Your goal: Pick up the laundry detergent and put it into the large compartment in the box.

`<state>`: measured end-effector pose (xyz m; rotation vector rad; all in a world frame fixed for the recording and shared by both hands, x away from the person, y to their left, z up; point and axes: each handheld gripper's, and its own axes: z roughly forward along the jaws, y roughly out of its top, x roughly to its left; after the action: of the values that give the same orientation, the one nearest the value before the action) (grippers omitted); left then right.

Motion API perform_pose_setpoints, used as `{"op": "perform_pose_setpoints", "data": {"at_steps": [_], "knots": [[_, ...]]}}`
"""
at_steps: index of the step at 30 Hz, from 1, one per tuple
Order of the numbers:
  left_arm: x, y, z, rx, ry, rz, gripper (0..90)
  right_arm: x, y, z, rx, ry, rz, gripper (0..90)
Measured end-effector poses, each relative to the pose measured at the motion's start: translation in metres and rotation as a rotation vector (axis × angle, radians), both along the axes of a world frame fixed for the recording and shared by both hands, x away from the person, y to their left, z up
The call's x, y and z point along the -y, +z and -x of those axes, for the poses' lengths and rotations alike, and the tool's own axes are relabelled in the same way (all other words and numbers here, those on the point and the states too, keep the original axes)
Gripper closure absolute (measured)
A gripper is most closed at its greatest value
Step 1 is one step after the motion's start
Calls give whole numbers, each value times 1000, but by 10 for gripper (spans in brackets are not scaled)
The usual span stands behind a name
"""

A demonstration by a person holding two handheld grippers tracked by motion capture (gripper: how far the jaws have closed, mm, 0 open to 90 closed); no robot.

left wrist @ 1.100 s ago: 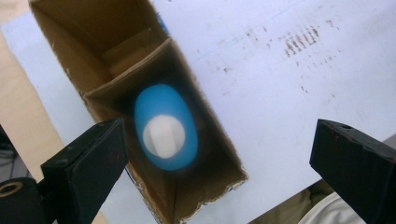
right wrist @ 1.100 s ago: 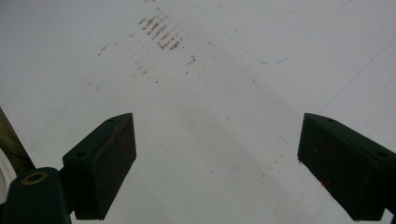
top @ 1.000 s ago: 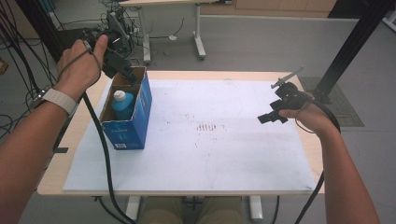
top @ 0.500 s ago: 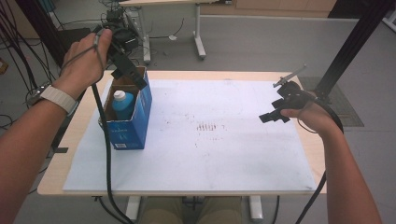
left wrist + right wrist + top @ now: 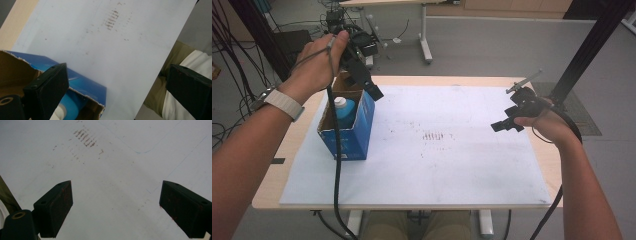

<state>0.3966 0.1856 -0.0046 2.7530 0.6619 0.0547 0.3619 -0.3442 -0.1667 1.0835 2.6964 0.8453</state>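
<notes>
We see open-topped blue cardboard box (image 5: 346, 131) on left part of white sheet-covered counter (image 5: 452, 165). Torn brown rim, blue printed sides. Inside: blue plastic bottle with white cap (image 5: 343, 109), upright. Our left tongs (image 5: 367, 82) held above box's far right corner, jaws wide apart, nothing between them; in left gripper view one jaw over box opening, other out past counter edge. Our right tongs (image 5: 504, 123) hover over right side of counter, well apart from box, jaws wide, empty. Faint brown smudges (image 5: 434, 136) mid-sheet.
</notes>
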Motion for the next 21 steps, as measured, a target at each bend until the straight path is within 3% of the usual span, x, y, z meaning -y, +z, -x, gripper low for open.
{"op": "perform_pose_setpoints", "data": {"at_steps": [21], "knots": [[38,-4,-7,-36,-119,-28,51,3,-6,-2,-1,5,-15,116]]}}
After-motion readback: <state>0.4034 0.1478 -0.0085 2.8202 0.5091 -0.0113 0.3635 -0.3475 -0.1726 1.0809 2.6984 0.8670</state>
